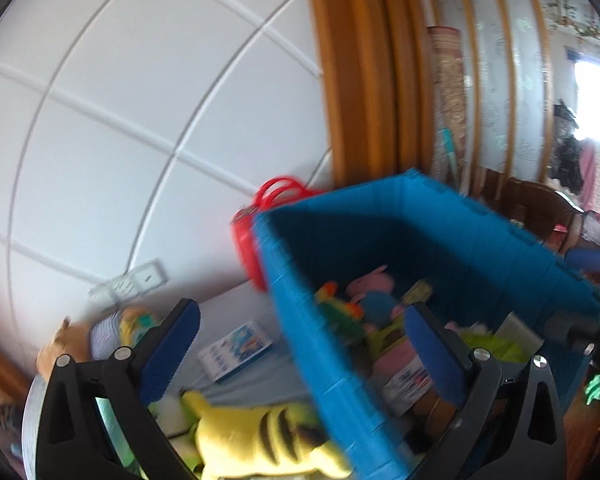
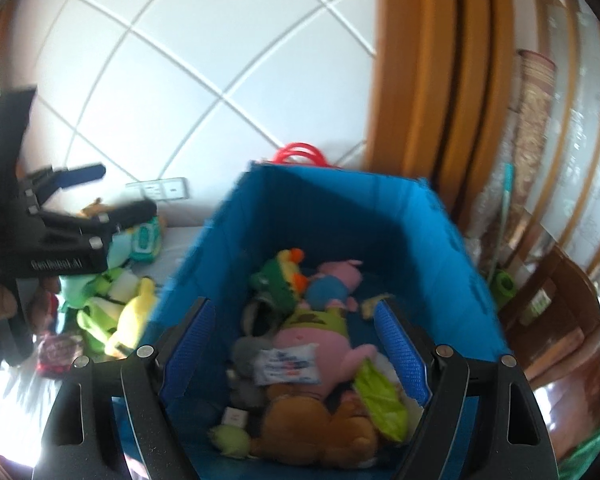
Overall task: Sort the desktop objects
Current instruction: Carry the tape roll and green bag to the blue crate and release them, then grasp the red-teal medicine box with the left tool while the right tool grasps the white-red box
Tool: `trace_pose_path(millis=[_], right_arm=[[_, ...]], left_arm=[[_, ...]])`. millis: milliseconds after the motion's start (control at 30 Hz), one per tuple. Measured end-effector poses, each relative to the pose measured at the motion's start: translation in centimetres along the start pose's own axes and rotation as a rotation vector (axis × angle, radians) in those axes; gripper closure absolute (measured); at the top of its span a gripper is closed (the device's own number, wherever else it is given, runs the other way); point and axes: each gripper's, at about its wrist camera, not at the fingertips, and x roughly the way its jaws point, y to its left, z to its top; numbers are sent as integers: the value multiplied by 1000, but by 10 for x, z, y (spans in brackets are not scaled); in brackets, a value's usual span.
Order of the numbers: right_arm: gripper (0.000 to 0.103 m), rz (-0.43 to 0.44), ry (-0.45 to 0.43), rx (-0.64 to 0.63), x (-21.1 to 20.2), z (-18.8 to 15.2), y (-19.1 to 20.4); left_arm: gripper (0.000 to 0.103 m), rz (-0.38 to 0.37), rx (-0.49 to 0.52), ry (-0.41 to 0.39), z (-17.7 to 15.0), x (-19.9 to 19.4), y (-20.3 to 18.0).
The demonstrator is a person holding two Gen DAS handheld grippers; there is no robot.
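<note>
A blue storage box (image 2: 428, 216) holds several plush toys, among them a pink one (image 2: 312, 344), a brown one (image 2: 312, 428) and a green one (image 2: 276, 280). My right gripper (image 2: 296, 344) is open and empty, above the box's opening. My left gripper (image 1: 300, 344) is open and empty, straddling the box's near left wall (image 1: 312, 344). It also shows in the right wrist view (image 2: 116, 196), left of the box. A yellow striped plush (image 1: 256, 436) lies on the table below the left gripper. More plush toys (image 2: 112, 308) lie left of the box.
A red bag (image 1: 256, 236) stands behind the box by the white tiled wall (image 1: 140, 100). A small picture card (image 1: 236, 348) and a packet (image 2: 56, 352) lie on the table. A wooden door frame (image 2: 440, 80) and dark furniture (image 2: 552, 308) are on the right.
</note>
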Motion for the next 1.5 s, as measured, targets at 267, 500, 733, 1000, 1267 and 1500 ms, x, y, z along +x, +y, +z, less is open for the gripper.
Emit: trace_pose_path(millis=[267, 500, 733, 1000, 1267, 1500], right_arm=[[20, 113, 22, -98, 19, 9, 90], [20, 189, 66, -185, 38, 4, 179], [20, 279, 105, -267, 59, -9, 282], [20, 417, 174, -389, 84, -41, 425], [20, 547, 227, -512, 96, -76, 563], [20, 606, 284, -597, 115, -113, 647]], left_arm=[[0, 110, -122, 113, -96, -18, 96], [0, 194, -240, 221, -195, -43, 184], [0, 306, -386, 319, -300, -82, 282], [0, 467, -487, 415, -404, -138, 387], [0, 594, -592, 495, -505, -186, 469], [0, 639, -655, 529, -575, -195, 507]])
